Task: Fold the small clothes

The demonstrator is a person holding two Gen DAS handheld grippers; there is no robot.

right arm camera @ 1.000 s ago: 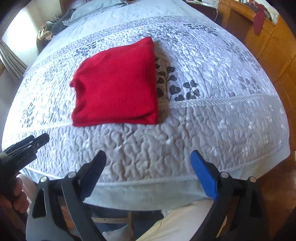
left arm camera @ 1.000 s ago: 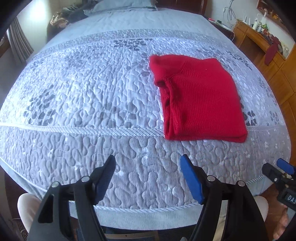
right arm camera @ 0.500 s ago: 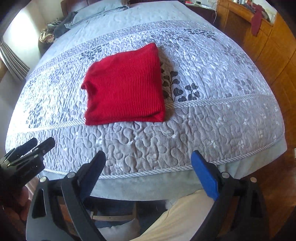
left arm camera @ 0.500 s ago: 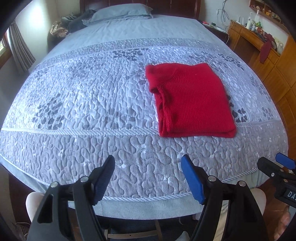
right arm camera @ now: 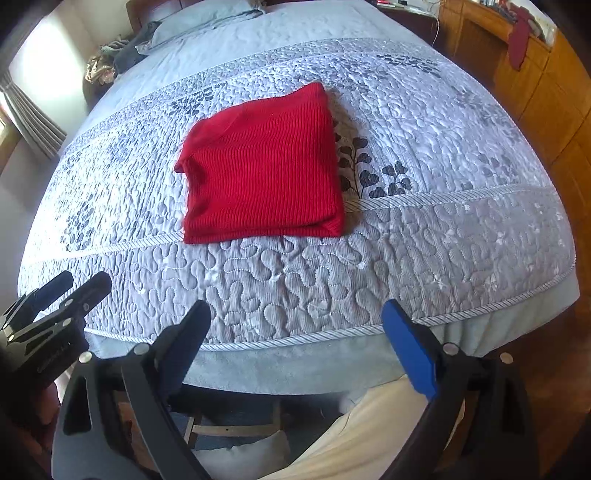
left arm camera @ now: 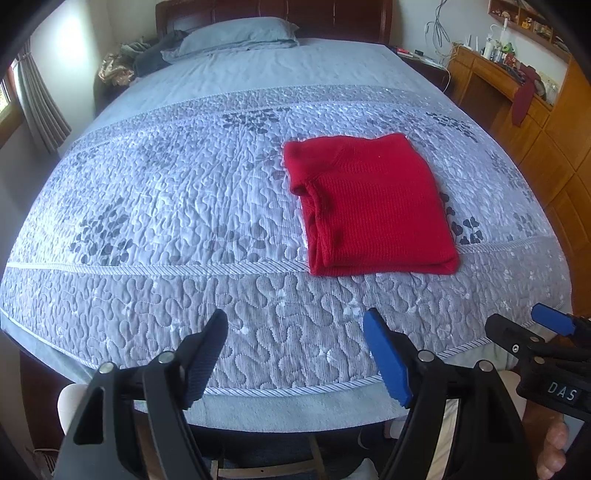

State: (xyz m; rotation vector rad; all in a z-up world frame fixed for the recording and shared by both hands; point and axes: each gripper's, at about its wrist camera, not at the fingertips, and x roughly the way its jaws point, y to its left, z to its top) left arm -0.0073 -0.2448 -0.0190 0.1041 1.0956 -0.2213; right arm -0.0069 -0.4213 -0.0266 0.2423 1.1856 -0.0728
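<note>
Hovering over the near edge of the bed, left gripper [left arm camera: 295, 334] and right gripper [right arm camera: 295, 325], jaws standing apart on nothing. Lying folded ahead, well clear of both, red sweater [left arm camera: 373, 206], flat on the grey quilted bedspread [left arm camera: 166, 206]. Nothing lying between. Sitting far back, a blue pillow [left arm camera: 236, 35]; running along the right, wooden cabinets [left arm camera: 546, 147].

Both fisheye views look steeply down from beyond the foot of the bed [left arm camera: 155, 206], facing its headboard [left arm camera: 273, 11]. The left wrist camera sits further left, so the folded red sweater [left arm camera: 373, 206] falls right of centre; the right wrist camera puts it left of centre [right arm camera: 262, 166]. They share the quilt, sweater and pillow [left arm camera: 236, 35] (each also catches the other's gripper at its edge).
</note>
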